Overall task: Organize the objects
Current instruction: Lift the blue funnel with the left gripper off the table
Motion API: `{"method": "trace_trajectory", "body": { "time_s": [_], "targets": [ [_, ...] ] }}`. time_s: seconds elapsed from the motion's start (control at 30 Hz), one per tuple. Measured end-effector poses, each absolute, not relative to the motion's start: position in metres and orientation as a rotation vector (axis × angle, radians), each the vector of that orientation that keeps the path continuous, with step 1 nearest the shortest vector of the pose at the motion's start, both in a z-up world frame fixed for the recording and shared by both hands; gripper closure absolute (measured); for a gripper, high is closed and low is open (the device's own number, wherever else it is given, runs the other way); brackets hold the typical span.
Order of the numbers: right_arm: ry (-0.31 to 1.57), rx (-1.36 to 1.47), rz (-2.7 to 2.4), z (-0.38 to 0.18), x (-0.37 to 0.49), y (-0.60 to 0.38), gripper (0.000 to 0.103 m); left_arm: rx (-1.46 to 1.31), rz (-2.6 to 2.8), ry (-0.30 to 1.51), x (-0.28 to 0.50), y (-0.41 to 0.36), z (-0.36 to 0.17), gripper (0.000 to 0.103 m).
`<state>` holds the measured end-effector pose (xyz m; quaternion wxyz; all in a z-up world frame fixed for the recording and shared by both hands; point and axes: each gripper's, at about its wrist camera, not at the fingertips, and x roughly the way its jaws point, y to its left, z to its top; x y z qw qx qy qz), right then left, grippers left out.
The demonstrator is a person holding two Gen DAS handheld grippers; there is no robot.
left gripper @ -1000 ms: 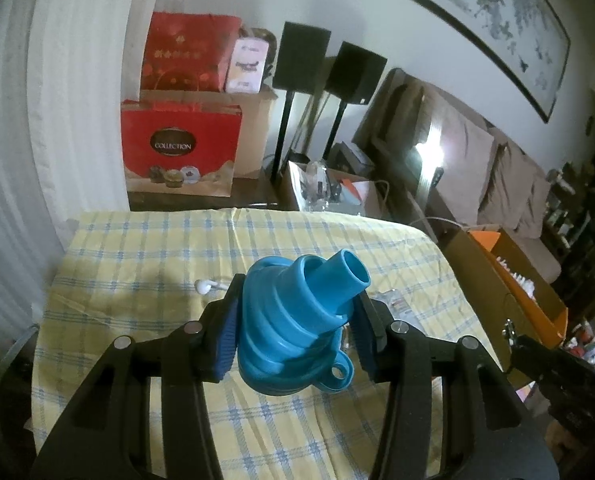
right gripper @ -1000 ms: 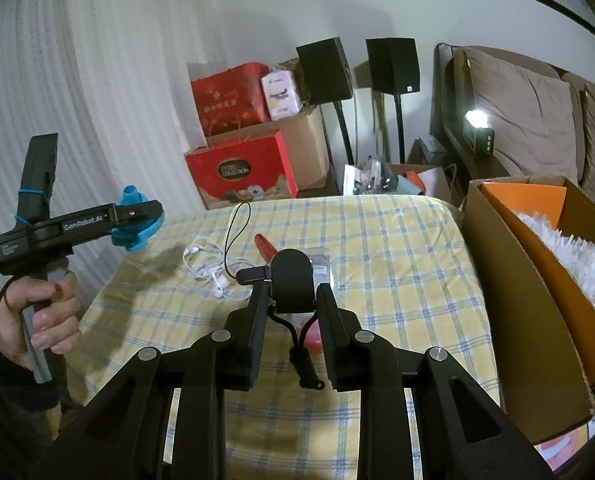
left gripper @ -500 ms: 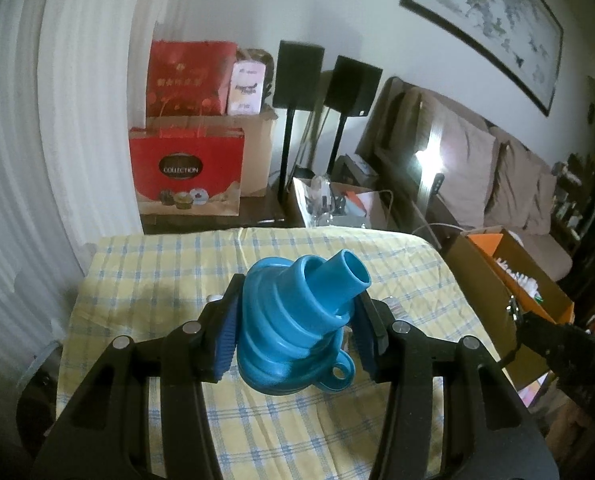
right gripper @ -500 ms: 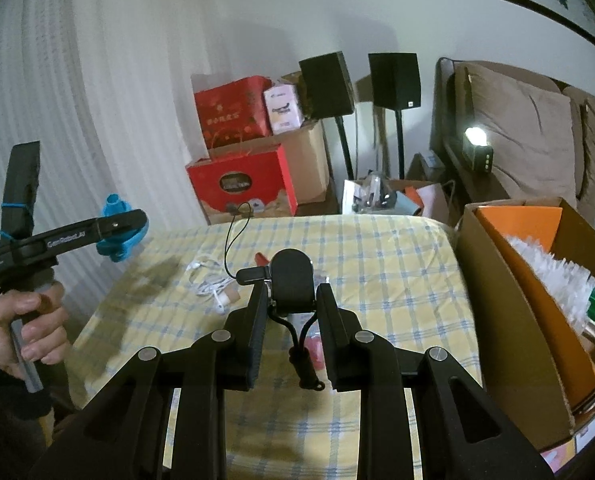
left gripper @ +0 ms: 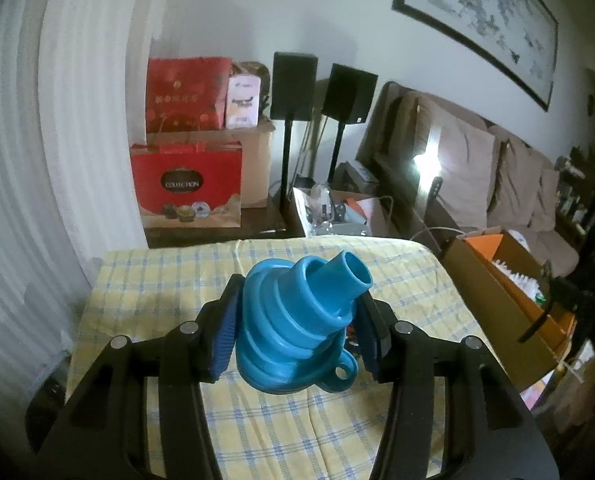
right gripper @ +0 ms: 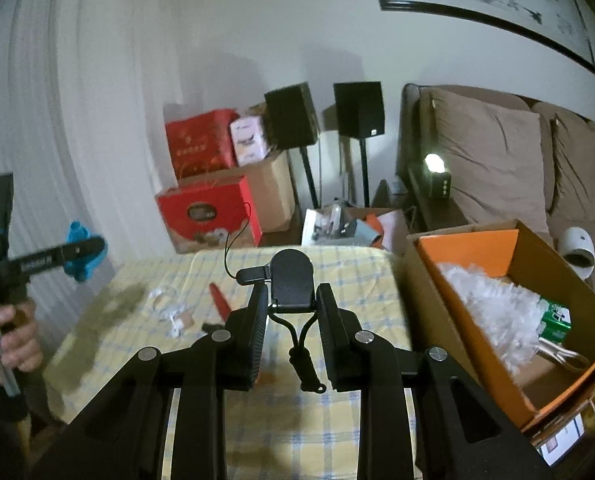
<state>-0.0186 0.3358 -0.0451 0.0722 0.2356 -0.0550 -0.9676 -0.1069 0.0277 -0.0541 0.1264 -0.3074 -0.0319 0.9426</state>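
Beside table (right gripper: 369,264), cardboard box (right gripper: 429,304), perhaps feather duster (right gripper: 493,304)

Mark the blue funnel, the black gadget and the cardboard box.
blue funnel (left gripper: 297,320), left wrist view, ribbed body.
black gadget (right gripper: 291,280), right wrist view, rounded body.
cardboard box (right gripper: 429,304), right wrist view, near outer wall.

— What's in front of me?

— The table (right gripper: 337,432). Beyond its far edge stand stacked boxes (right gripper: 213,184) at the left and two speakers (right gripper: 329,116) to their right.

— And on the table?

— Earphones (right gripper: 169,308) lie toward its left edge, with a small pointed thing (right gripper: 219,298) just to their right.

— My claws?

— My left gripper (left gripper: 297,332) carries a funnel (left gripper: 301,320) above the table; my right gripper (right gripper: 291,328) carries a small device (right gripper: 291,280). An open carton (right gripper: 497,320) stands off the table's right edge, with a duster (right gripper: 493,312) in it.
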Motion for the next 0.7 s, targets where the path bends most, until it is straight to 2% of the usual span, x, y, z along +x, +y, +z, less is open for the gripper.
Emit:
{"method": "trace_trajectory", "body": {
  "time_s": [0.23,0.7],
  "targets": [
    [-0.081,0.698,-2.929,-0.037,-0.018,0.344,0.079,-0.893,2.752,-0.086,-0.105,0.033,-0.051,0.054],
    [-0.112,0.642,-2.931,-0.023,-0.015,0.375,0.079,-0.85,2.772,-0.063,-0.098,0.07,-0.031,0.053]
  ]
}}
